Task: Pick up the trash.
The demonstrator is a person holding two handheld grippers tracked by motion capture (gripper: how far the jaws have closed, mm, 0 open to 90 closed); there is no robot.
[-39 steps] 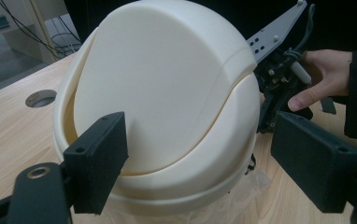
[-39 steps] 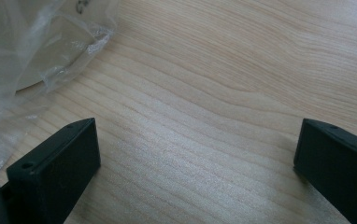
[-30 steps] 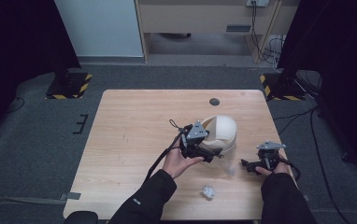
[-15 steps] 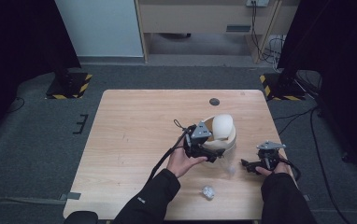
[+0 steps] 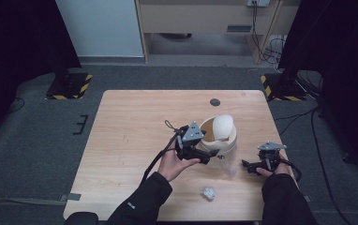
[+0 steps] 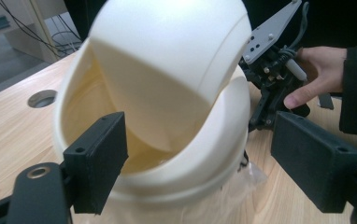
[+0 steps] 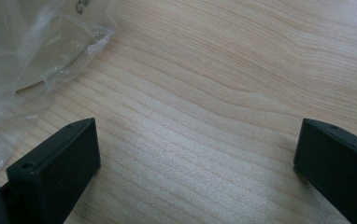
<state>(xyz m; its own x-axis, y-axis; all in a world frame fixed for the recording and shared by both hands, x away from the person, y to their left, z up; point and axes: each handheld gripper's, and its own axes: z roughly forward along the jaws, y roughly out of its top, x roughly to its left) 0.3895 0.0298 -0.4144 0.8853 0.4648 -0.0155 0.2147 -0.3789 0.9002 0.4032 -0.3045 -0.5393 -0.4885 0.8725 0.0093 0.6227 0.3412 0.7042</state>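
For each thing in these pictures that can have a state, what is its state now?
Cream bin: upright on the table.
Swing lid: tilted, so the bin is open on one side.
Clear plastic bag: crumpled, lying beside the bin.
Paper ball: crumpled, loose on the table.
Left tool: open, at the bin's rim.
Right tool: open, holding nothing.
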